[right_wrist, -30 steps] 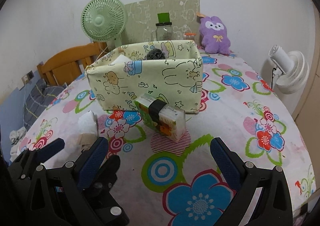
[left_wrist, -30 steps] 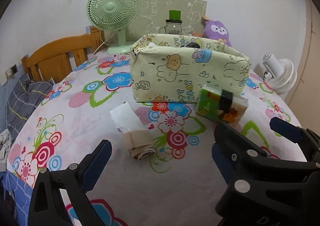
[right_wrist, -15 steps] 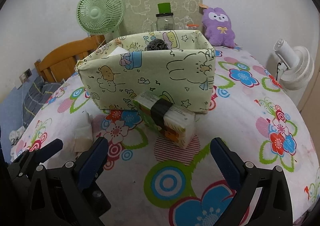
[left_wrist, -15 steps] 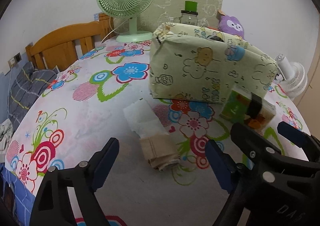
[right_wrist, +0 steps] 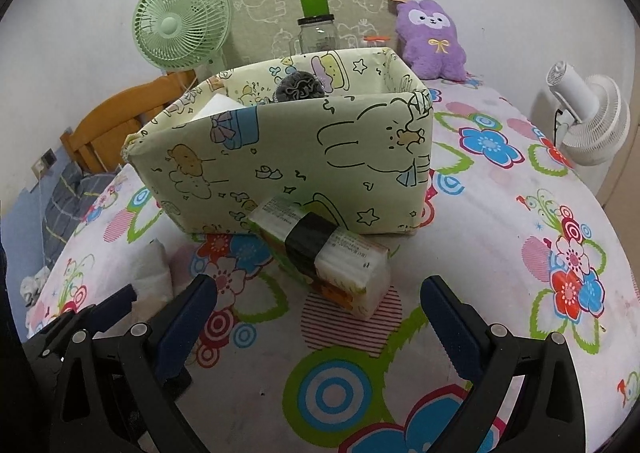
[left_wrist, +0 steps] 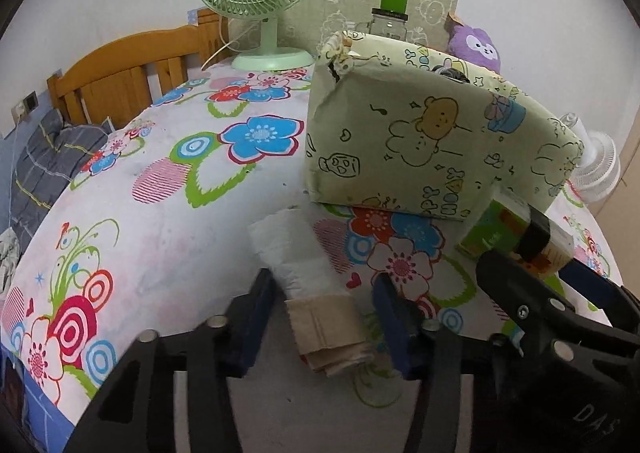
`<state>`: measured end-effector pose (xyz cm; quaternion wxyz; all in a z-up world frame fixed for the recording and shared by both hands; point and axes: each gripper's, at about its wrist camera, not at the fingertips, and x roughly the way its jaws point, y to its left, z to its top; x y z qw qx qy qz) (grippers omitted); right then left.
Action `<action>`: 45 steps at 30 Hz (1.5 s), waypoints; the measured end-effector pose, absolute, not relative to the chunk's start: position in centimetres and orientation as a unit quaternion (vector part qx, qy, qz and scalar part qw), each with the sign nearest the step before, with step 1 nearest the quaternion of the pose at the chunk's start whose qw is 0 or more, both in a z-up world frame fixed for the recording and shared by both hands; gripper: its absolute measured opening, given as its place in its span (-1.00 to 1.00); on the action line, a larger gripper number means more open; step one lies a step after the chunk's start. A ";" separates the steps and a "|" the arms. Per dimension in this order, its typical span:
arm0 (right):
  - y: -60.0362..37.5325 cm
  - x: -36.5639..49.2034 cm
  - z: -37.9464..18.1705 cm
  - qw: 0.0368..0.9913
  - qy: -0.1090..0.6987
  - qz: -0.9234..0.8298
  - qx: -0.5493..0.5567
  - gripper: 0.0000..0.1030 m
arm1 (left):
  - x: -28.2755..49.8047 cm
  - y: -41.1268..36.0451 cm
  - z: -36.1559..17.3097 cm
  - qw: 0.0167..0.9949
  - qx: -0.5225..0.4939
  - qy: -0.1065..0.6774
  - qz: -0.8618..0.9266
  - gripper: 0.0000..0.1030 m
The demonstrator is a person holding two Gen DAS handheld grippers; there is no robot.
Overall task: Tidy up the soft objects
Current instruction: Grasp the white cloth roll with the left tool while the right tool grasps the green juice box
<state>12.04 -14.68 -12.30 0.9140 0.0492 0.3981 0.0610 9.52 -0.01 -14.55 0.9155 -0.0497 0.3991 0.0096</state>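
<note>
A folded beige cloth [left_wrist: 326, 327] lies on the flowered tablecloth with a white soft pack [left_wrist: 290, 249] behind it. My left gripper [left_wrist: 322, 317] is open, its fingers on either side of the beige cloth. A tissue pack with a black band [right_wrist: 324, 253] lies in front of the cartoon-print fabric box [right_wrist: 304, 157], which holds a grey scrunchie [right_wrist: 300, 87] and a white item. My right gripper [right_wrist: 320, 317] is open and empty, just short of the tissue pack. The box [left_wrist: 432, 141] and the tissue pack [left_wrist: 516, 237] also show in the left wrist view.
A green fan [right_wrist: 182, 23], a glass jar [right_wrist: 316, 33] and a purple plush [right_wrist: 432, 39] stand behind the box. A white fan [right_wrist: 588, 121] is at the right table edge. A wooden chair [left_wrist: 132, 69] stands to the left.
My left gripper has moved forward and down so its fingers now flank the beige cloth, and they have narrowed. My right gripper has moved closer to the tissue pack.
</note>
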 end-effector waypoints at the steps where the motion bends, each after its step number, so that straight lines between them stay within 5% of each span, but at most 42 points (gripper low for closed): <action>1: -14.7 12.1 -12.3 0.914 0.398 0.061 0.049 0.99 | 9.6 0.1 -14.5 0.915 -0.051 0.399 0.010 -0.23; 7: -14.8 12.5 -12.1 0.915 0.396 0.060 0.050 0.99 | 9.8 -0.4 -14.3 0.916 -0.061 0.396 -0.010 -0.44; 26: -15.6 14.5 -12.2 0.915 0.395 0.065 0.047 0.97 | 11.2 -3.9 -13.8 0.918 -0.026 0.394 -0.040 -0.48; 45: -14.5 13.2 -12.8 0.899 0.424 0.094 0.058 -0.23 | 9.6 -3.5 -14.1 0.915 -0.021 0.401 -0.034 -0.55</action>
